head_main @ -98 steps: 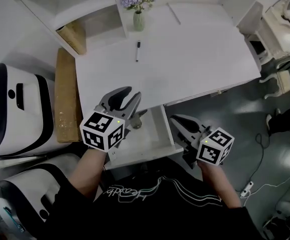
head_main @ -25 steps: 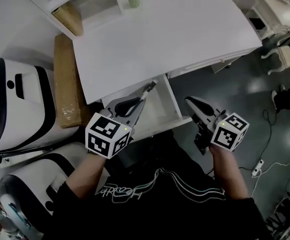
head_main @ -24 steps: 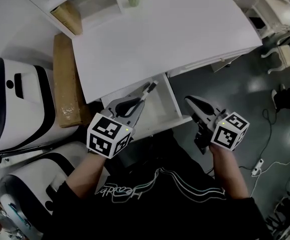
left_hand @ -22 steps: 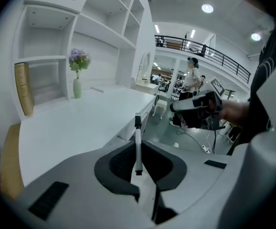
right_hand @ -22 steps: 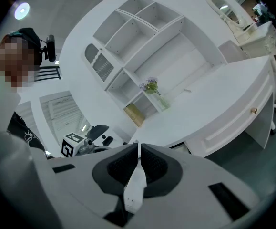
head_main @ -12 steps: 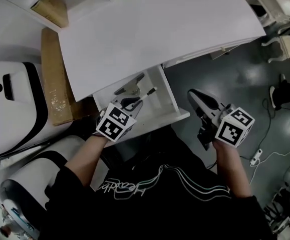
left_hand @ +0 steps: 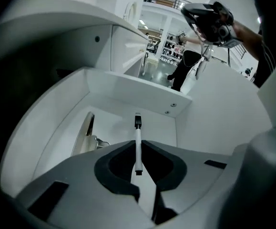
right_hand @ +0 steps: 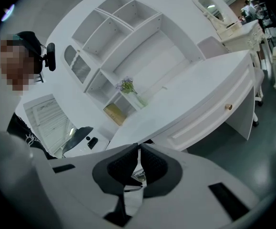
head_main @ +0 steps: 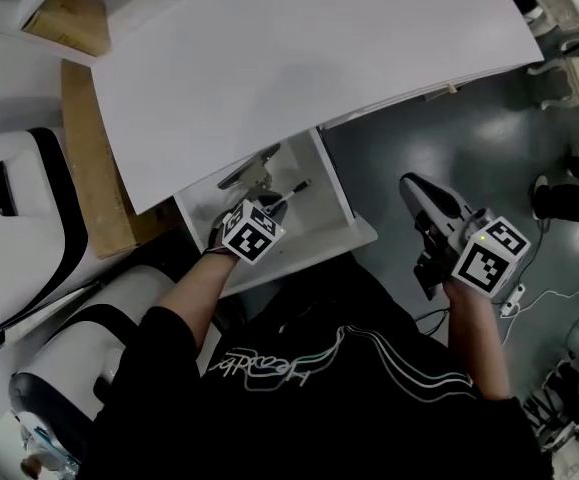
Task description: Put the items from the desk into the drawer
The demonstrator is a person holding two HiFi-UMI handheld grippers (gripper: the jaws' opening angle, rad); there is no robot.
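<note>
Your left gripper point(head_main: 269, 206) is down inside the open drawer point(head_main: 355, 230). Its fingers are pinched nearly together on the back end of the pen point(left_hand: 138, 138), so most of the pen sticks out ahead of them, black cap leading. I cannot tell whether the cap touches the drawer floor yet.

That long overhang is the first risk. Push further toward twelve o'clock and the cap may jab the drawer's back wall, which could twist the pen in the grip. Open the fingers while the pen is above the floor and I expect it to bounce or roll, since it is round and the floor is bare.

A silver metal piece point(head_main: 250, 167) lies near the pen at about ten o'clock. A sideways swing that way would probably knock it.

The edge of the counter point(head_main: 299, 68) overhangs the drawer's far end, so lifting out steeply could catch the gripper on it.

Your right gripper point(head_main: 411, 182) hangs over the floor at three o'clock of the drawer, fingers closed on nothing. Nothing steadies the drawer, so a hard nudge may slide it.
</note>
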